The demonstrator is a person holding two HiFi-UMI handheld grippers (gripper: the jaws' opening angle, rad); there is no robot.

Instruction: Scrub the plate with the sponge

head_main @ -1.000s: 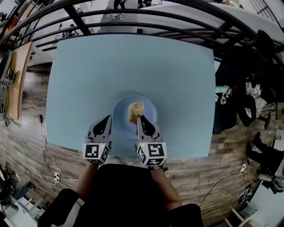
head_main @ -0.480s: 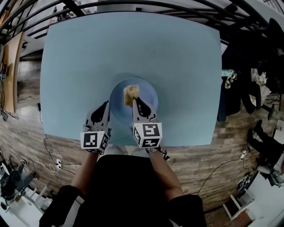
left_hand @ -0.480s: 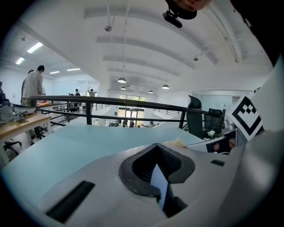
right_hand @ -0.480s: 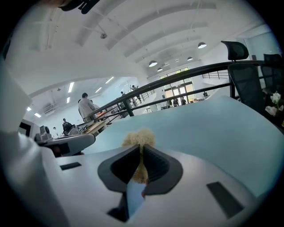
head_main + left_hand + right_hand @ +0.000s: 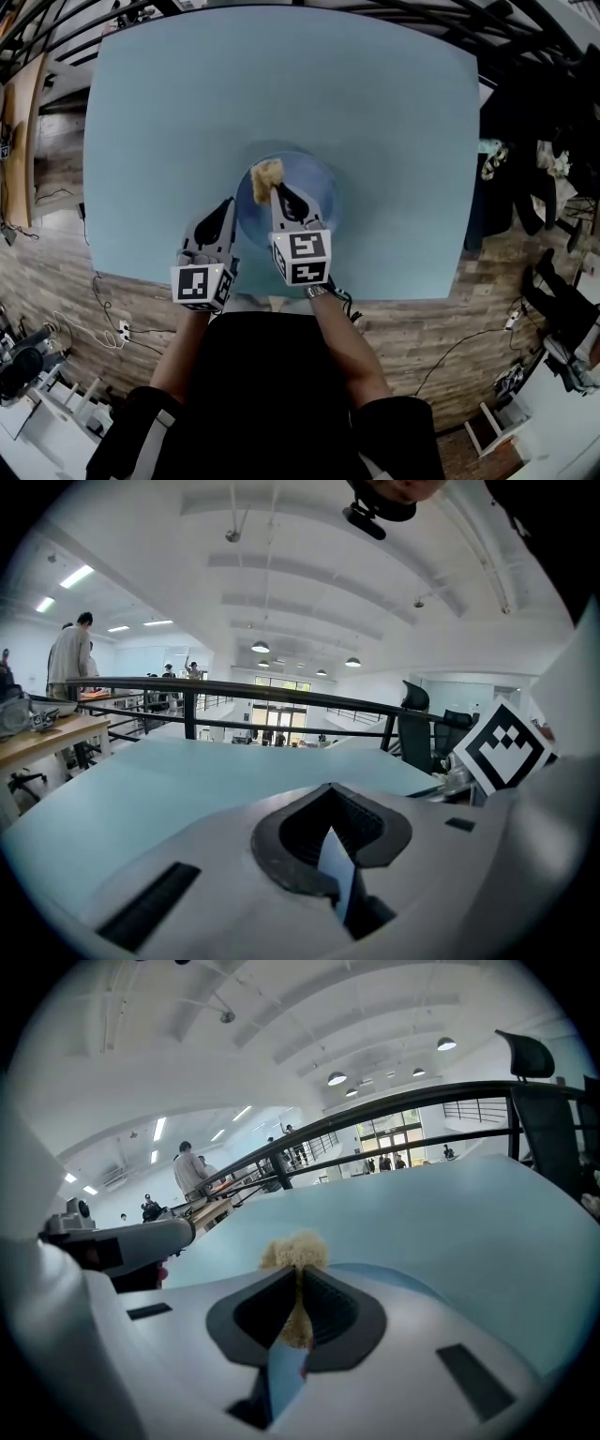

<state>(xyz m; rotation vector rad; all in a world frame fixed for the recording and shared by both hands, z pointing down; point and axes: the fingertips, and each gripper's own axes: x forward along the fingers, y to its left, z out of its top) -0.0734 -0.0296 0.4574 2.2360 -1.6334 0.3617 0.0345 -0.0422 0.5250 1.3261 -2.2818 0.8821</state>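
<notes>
A round blue plate (image 5: 314, 202) lies on the pale blue table (image 5: 187, 112), close to its front edge. My right gripper (image 5: 277, 192) is over the plate, shut on a tan sponge (image 5: 266, 174) that sits at the plate's far-left part. In the right gripper view the sponge (image 5: 294, 1251) bulges past the pinched jaws of the right gripper (image 5: 300, 1267), with the plate (image 5: 403, 1283) just beyond. My left gripper (image 5: 228, 203) hovers by the plate's left rim, shut and holding nothing. In the left gripper view the left gripper (image 5: 333, 789) has only bare table ahead of it.
The table's front edge (image 5: 281, 298) runs just under the gripper cubes. A black railing (image 5: 234, 691) borders the far side. A dark office chair (image 5: 534, 1063) and hanging clothes (image 5: 525, 141) stand to the right. People (image 5: 70, 658) stand far off at workbenches.
The right gripper has carried the sponge from the plate's middle toward its far-left part. The left gripper has stayed beside the plate's left rim.
</notes>
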